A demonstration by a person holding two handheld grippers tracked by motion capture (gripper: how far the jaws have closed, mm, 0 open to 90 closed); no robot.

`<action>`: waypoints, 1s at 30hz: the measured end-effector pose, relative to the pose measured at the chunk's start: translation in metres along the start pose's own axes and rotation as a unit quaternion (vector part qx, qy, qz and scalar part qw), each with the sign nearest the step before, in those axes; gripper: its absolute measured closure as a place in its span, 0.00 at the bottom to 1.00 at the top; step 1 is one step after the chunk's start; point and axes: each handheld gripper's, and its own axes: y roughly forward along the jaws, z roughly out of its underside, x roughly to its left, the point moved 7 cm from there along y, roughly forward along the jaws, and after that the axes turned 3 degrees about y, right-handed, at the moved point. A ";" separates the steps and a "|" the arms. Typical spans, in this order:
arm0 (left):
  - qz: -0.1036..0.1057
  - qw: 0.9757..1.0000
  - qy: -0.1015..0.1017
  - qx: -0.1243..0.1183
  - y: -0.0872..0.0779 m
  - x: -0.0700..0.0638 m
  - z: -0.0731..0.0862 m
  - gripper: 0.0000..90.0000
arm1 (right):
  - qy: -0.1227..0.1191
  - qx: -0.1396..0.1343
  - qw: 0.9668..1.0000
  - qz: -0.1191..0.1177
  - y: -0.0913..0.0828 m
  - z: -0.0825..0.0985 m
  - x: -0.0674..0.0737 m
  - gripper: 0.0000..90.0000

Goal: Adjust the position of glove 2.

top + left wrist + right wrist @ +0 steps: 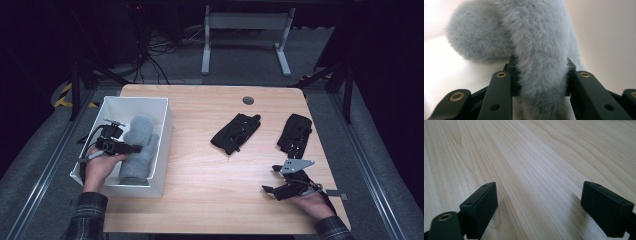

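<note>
The person's left hand [98, 167] reaches in from about seven o'clock of the high view, its forearm in a dark plaid sleeve [89, 216]. It grips the black two-jaw left gripper [134, 148] from behind, with the fingers pointing toward three o'clock. In the left gripper view those fingers [512, 75] stand partly apart, soft grey fur filling the gap between them. The right hand [314, 204] comes in at about five o'clock, palm up under the black right gripper [270, 179] with its grey three-cornered plate on top. Its fingers [482, 205] aim toward nine o'clock and stand wide apart, low over the bench, holding nothing.
</note>
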 end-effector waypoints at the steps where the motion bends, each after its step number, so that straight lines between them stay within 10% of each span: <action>1: 0.000 1.000 -0.002 0.001 0.002 0.002 0.001 0.67 | 0.000 0.000 1.000 0.000 0.000 0.000 0.000 0.16; 15: -0.054 0.998 0.003 -0.037 -0.008 0.000 -0.012 0.19 | -0.001 0.000 1.000 0.000 0.000 0.000 0.000 0.15; 30: -0.068 0.991 0.048 -0.102 -0.057 -0.041 -0.054 0.05 | 0.000 0.000 1.000 0.003 0.001 0.000 0.000 0.15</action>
